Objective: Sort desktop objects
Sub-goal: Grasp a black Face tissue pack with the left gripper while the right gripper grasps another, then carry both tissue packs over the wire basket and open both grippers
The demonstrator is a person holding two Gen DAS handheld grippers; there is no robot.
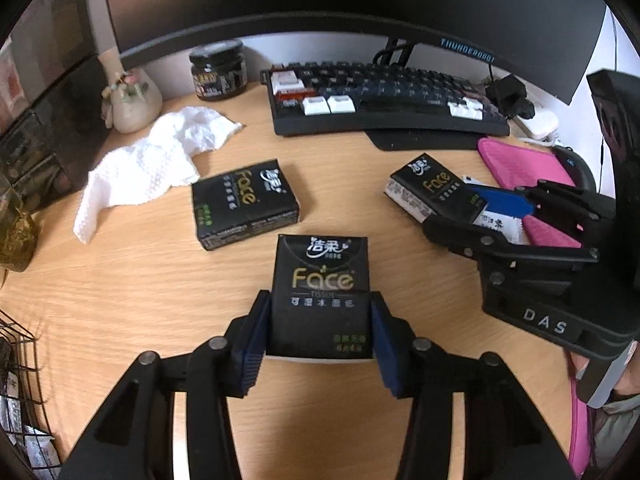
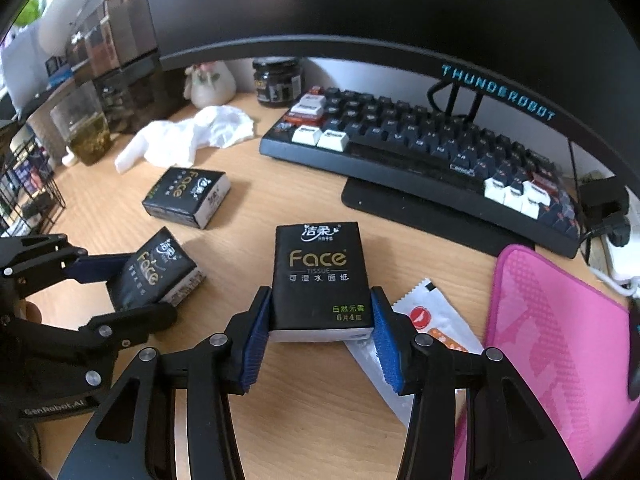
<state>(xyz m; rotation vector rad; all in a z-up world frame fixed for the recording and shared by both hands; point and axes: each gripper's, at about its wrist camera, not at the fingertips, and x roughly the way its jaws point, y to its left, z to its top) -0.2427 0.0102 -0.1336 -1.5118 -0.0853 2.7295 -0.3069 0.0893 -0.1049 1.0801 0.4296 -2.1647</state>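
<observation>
- Left tissue pack (image 1: 320, 296) lies flat on the bench (image 1: 140, 280), its near end between the blue pads of the left tongs (image 1: 319, 344), which are clamped on its two long sides.
- Right tissue pack (image 2: 320, 280) sits between the pads of the right tongs (image 2: 320, 338), gripped by its sides; its near end overlaps a white sachet (image 2: 432, 320) (red mark on it).
- Third tissue pack (image 1: 244, 204) lies free on the bench beyond the left pack, touched by neither tongs.
- A crumpled white tissue (image 1: 152, 164) lies further out, toward a pale vase (image 1: 132, 100) and a dark jar (image 1: 218, 70).
- A keyboard (image 2: 420, 152) stands under the monitor (image 2: 360, 8) at the back of the bench.
- A pink mat (image 2: 560, 320) lies just beside the sachet.
- A wire rack (image 1: 16, 360) stands at the left edge of the bench.
</observation>
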